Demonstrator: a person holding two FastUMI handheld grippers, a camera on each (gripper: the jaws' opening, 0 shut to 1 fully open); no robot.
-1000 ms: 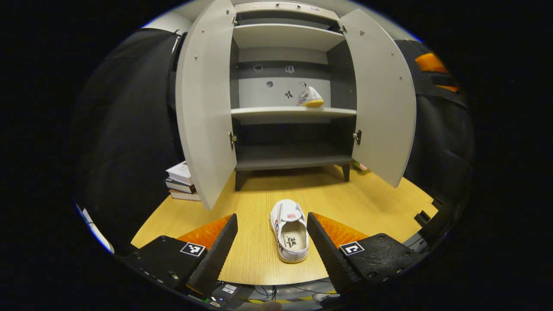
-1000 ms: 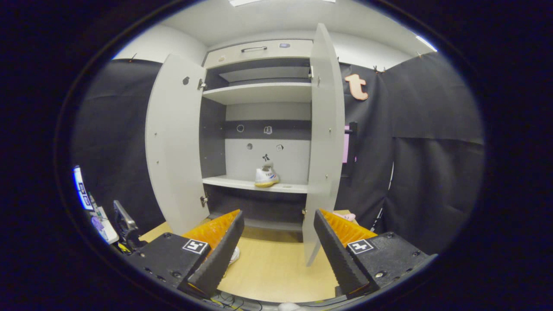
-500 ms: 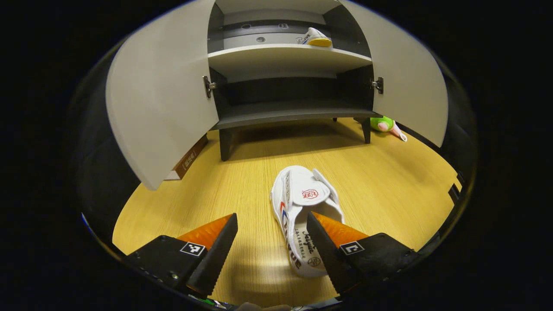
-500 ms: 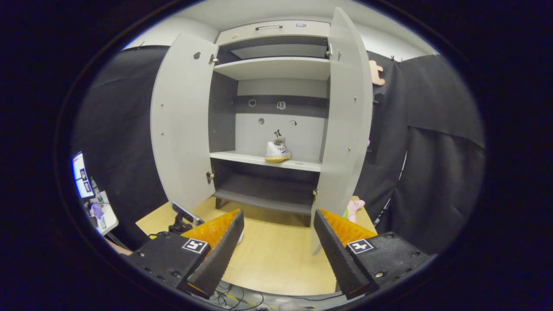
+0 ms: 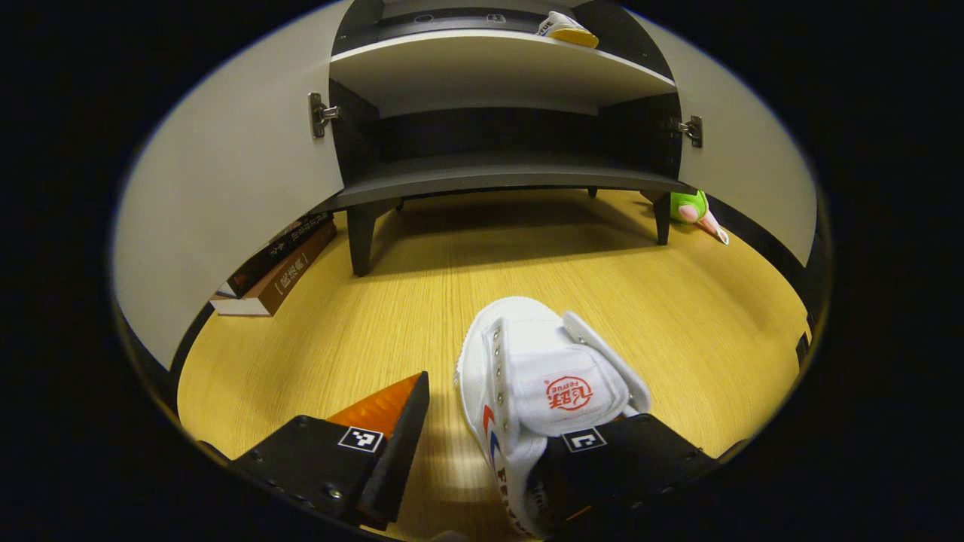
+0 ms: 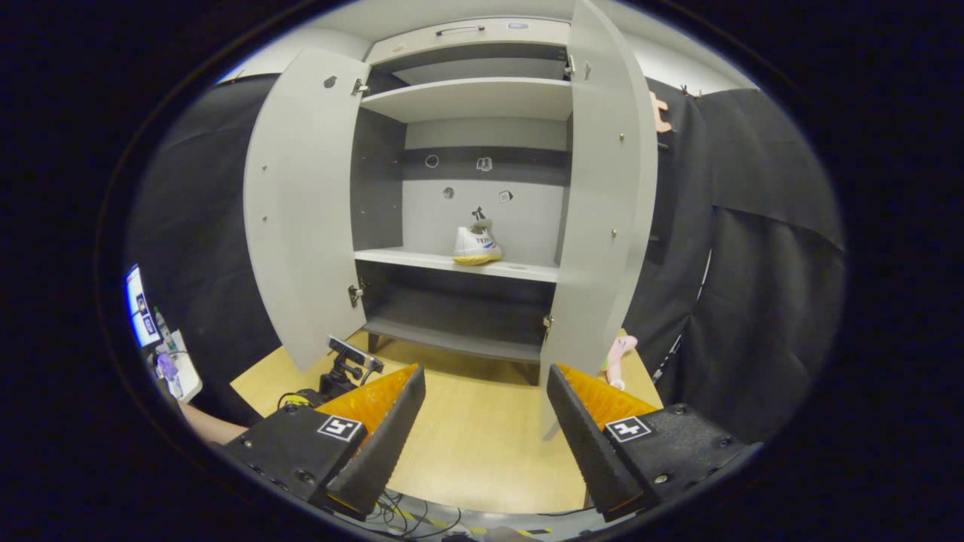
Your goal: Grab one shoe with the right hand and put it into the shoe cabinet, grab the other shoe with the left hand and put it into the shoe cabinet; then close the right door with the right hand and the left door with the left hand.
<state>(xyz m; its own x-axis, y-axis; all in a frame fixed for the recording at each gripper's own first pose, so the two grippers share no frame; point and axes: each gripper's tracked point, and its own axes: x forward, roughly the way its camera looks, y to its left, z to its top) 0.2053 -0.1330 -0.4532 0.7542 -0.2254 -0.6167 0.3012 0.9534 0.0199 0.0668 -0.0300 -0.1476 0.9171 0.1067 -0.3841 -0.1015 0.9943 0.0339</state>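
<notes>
Read "FEIYUE" in red around a round red emblem on the strap of the white shoe [image 5: 544,384] lying on the desk [image 5: 392,316], in the left gripper view. Made out more red and blue lettering along that shoe's side, too cut off to read. Noted pale characters on the spines of the books [image 5: 275,263] beside the cabinet [image 5: 489,169], too small to read.
</notes>
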